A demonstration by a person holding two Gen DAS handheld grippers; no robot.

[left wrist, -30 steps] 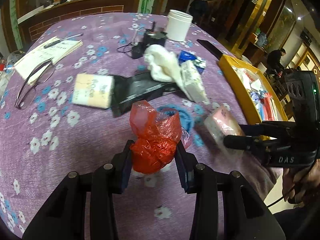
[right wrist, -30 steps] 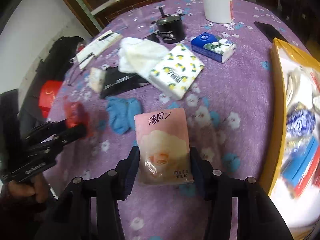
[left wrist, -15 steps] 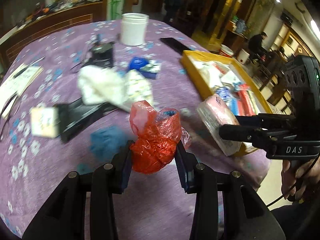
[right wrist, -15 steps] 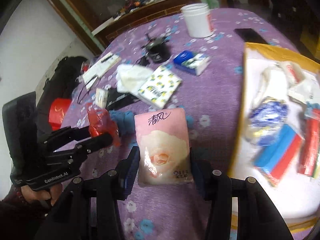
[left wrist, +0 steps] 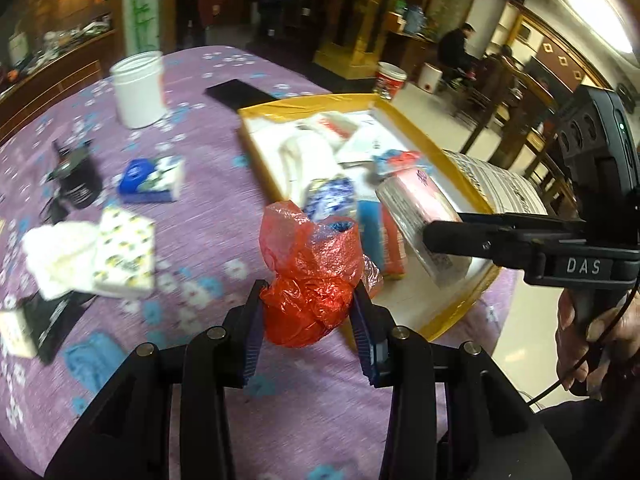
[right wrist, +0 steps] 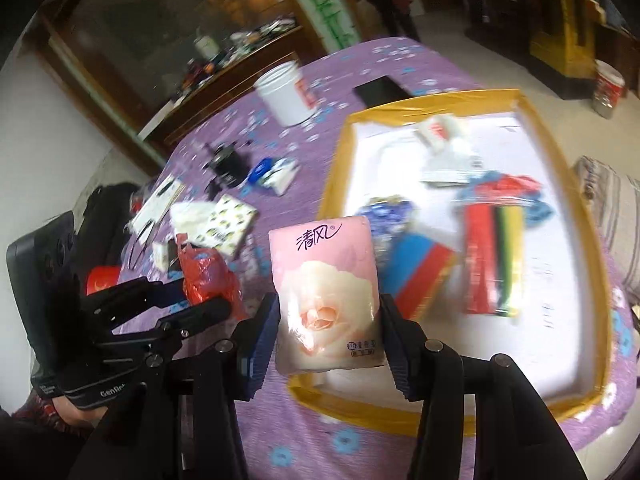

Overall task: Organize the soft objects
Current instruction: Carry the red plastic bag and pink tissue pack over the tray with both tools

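My left gripper (left wrist: 308,312) is shut on a crumpled red plastic bag (left wrist: 312,276) and holds it above the purple tablecloth, just left of the yellow-rimmed tray (left wrist: 304,100). My right gripper (right wrist: 328,332) is shut on a pink tissue pack (right wrist: 326,296) and holds it over the tray's near left corner (right wrist: 340,404). The pink pack also shows in the left wrist view (left wrist: 420,220), and the red bag in the right wrist view (right wrist: 204,276). The tray holds several soft packs and bags.
On the cloth lie a lemon-print tissue pack (left wrist: 124,252), a white cloth (left wrist: 56,248), a blue tissue pack (left wrist: 150,180), a blue cloth (left wrist: 92,360), a white jar (left wrist: 138,88), a black phone (left wrist: 240,94) and a black pot (left wrist: 78,180).
Both grippers have swung right toward the tray with their loads. The pink pack now hangs over the tray's corner, and the red bag is beside the tray's left rim.
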